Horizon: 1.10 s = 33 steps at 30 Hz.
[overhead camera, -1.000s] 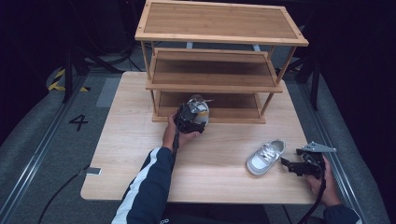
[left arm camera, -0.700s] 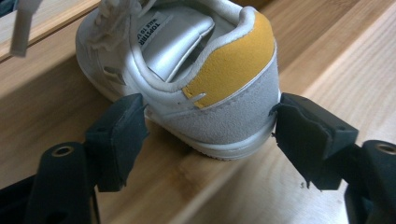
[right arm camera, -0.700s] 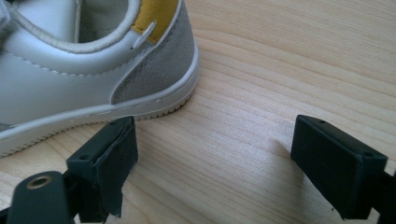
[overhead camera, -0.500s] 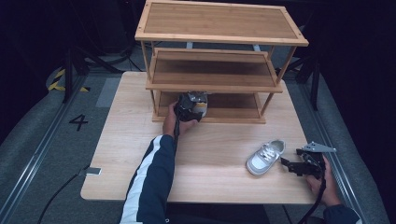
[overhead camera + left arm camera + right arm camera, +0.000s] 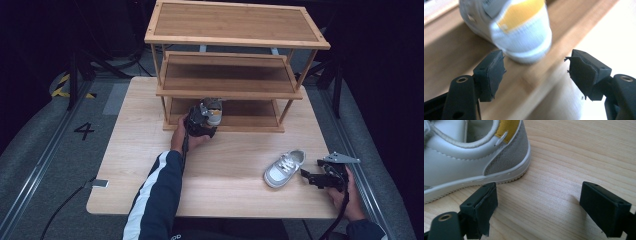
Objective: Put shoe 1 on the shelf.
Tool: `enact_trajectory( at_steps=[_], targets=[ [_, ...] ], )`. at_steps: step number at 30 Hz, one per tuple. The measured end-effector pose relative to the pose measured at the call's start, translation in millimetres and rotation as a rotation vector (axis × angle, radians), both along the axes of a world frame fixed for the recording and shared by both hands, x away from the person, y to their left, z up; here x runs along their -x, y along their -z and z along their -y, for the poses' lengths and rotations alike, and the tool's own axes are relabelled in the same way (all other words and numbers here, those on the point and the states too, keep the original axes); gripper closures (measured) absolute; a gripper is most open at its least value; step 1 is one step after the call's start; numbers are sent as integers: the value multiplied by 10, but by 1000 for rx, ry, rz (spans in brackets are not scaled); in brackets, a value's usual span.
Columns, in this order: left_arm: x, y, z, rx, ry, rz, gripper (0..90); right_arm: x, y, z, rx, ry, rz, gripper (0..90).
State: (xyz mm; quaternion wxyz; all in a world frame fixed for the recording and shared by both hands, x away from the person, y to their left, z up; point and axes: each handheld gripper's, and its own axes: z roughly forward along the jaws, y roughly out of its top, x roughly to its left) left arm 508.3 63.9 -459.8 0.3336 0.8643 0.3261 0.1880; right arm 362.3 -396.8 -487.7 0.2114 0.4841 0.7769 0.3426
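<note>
A small white shoe with a yellow heel patch (image 5: 213,114) sits at the front edge of the bottom shelf of the wooden rack (image 5: 235,70), near the middle of the high view. Just below it the left gripper (image 5: 200,122) points at its heel; in the left gripper view the shoe (image 5: 511,27) lies just past the spread jaws, which have just been opening, with nothing between them. A second white shoe (image 5: 285,168) rests on the desk (image 5: 150,150) at the lower right of the high view, heel toward the right gripper (image 5: 312,177). In the right gripper view that gripper's jaws stand wide apart and empty, the shoe's grey heel (image 5: 506,157) just above the left jaw.
</note>
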Motion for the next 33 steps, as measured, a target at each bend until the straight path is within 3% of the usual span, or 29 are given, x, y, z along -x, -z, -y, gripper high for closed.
enact_trajectory(
  at_steps=[3,6,9,18,21,24,26,30,32,33],
  targets=[
    [153,11,-41,-46,37,-14,278,-2,-1,2,-2,-1,-2,149],
    [298,1,-112,-44,65,-9,275,-3,-1,3,-2,-2,-4,149],
    [449,-22,-200,-71,87,3,267,-3,-2,2,-2,-2,-4,148],
    [933,4,-566,-127,139,-5,258,-6,-1,4,-2,-8,-4,145],
    [1135,15,-724,-149,148,10,258,-9,-2,22,-5,-26,-5,145],
    [1273,27,-854,-139,145,7,250,3,-3,48,-3,-58,-3,146],
    [1392,60,-982,-134,144,-25,251,14,-3,66,0,-81,-2,149],
    [1552,96,-1162,-101,134,-50,239,12,-35,60,28,-114,-20,155],
    [1629,97,-1270,-85,133,-65,235,0,-60,80,33,-126,-46,186],
    [1657,111,-1316,-71,135,-78,235,6,-96,90,42,-118,-27,222]
  ],
)
